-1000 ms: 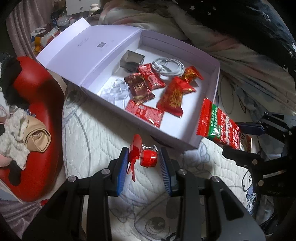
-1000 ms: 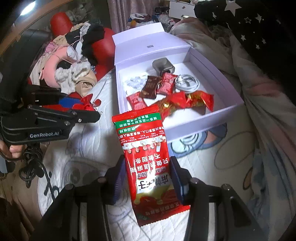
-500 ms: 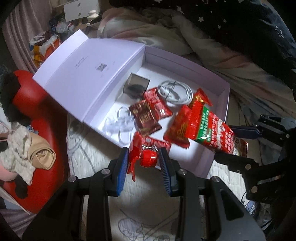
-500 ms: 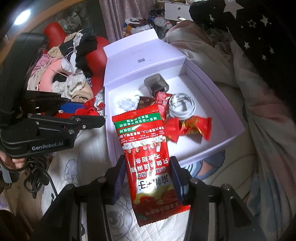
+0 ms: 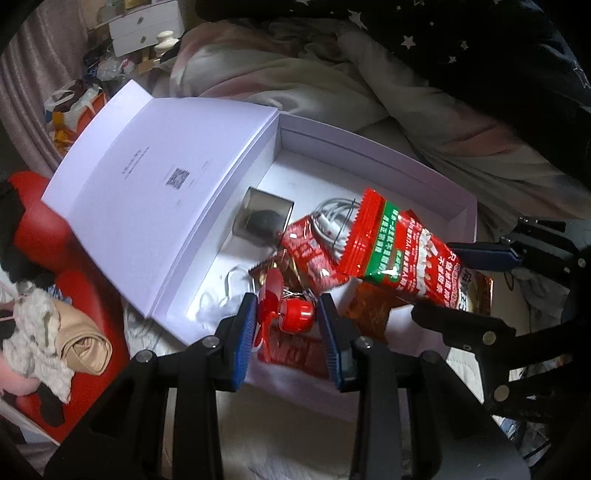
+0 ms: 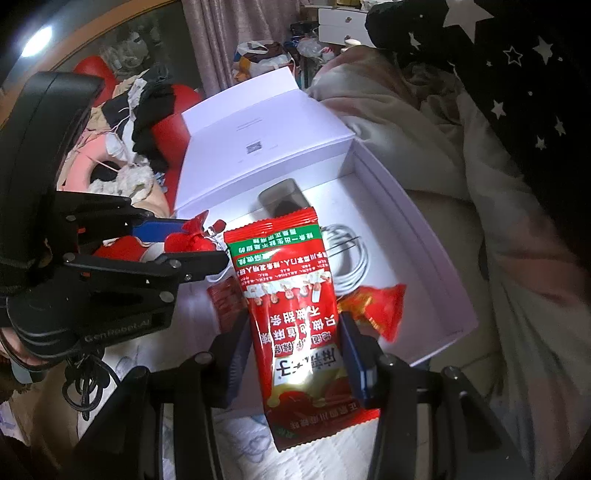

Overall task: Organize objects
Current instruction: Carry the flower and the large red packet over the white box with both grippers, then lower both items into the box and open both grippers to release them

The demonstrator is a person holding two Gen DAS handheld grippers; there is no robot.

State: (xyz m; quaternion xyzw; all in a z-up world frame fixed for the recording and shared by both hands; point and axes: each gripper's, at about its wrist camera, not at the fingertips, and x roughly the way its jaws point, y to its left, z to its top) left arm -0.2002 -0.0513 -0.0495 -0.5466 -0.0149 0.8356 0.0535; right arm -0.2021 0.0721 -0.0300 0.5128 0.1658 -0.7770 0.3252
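Note:
An open white box lies on the bed with its lid folded back to the left. My left gripper is shut on a small red keychain charm and hangs over the box's near edge. My right gripper is shut on a long red snack packet, held over the box's inside. In the box lie a grey case, a coiled white cable, clear plastic bits and several small red sachets.
A red cushion piled with clothes lies left of the box. Crumpled bedding and a dark star-print blanket rise behind and to the right. A white drawer unit stands far back.
Both grippers have moved forward from the quilt in front of the box to above it, each keeping its grip. The box now fills more of both views.

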